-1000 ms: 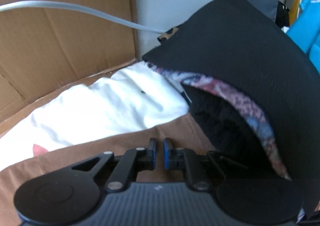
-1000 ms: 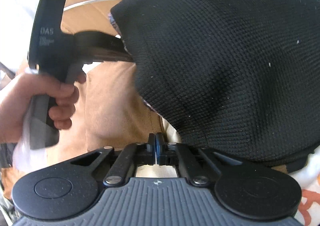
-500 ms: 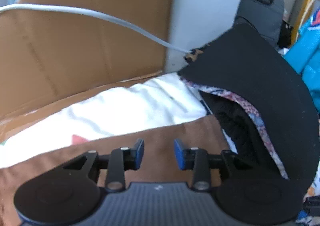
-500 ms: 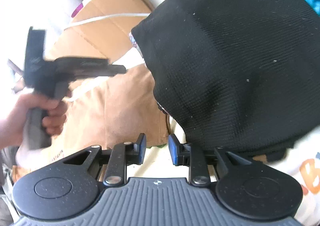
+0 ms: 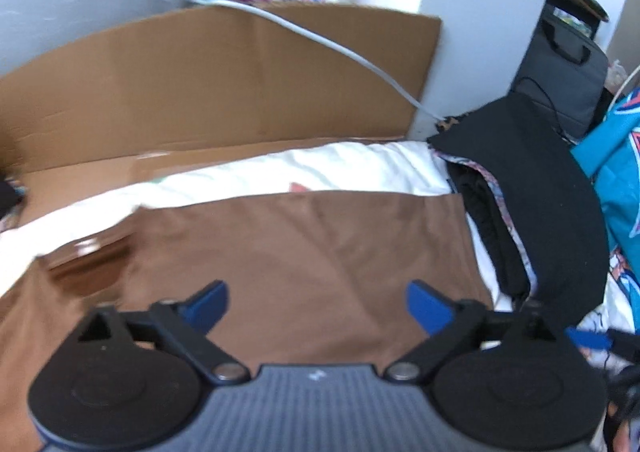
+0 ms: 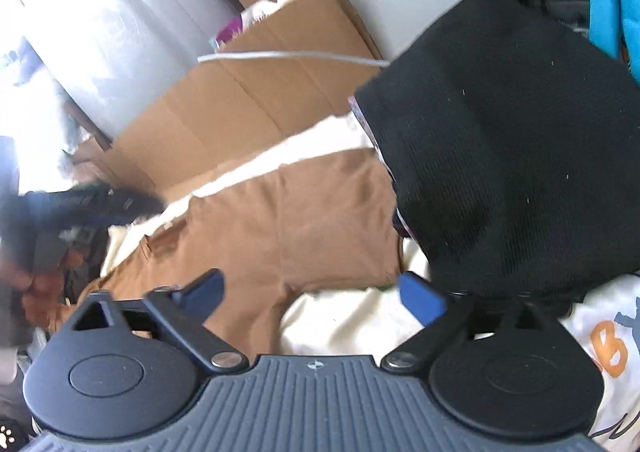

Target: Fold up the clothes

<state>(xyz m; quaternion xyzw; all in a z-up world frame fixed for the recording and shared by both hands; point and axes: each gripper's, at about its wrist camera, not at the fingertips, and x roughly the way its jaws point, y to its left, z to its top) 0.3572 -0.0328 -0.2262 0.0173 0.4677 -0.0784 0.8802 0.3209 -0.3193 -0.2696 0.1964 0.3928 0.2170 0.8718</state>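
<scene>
Brown garment (image 5: 304,252) flat, folded, on white sheet (image 5: 320,168).

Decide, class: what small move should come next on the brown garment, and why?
Probably lower the left gripper to a near edge of the brown garment and pinch it. Both grippers have just been opening, the right gripper too, with nothing between their jaws, and the garment lies flat beside the black garment.

We see a brown shirt (image 5: 304,252) of smooth matt cloth, a black garment (image 6: 520,156) of coarse ribbed knit, plain matt cardboard (image 5: 200,84), and a white sheet (image 5: 320,168) of soft cloth.
</scene>
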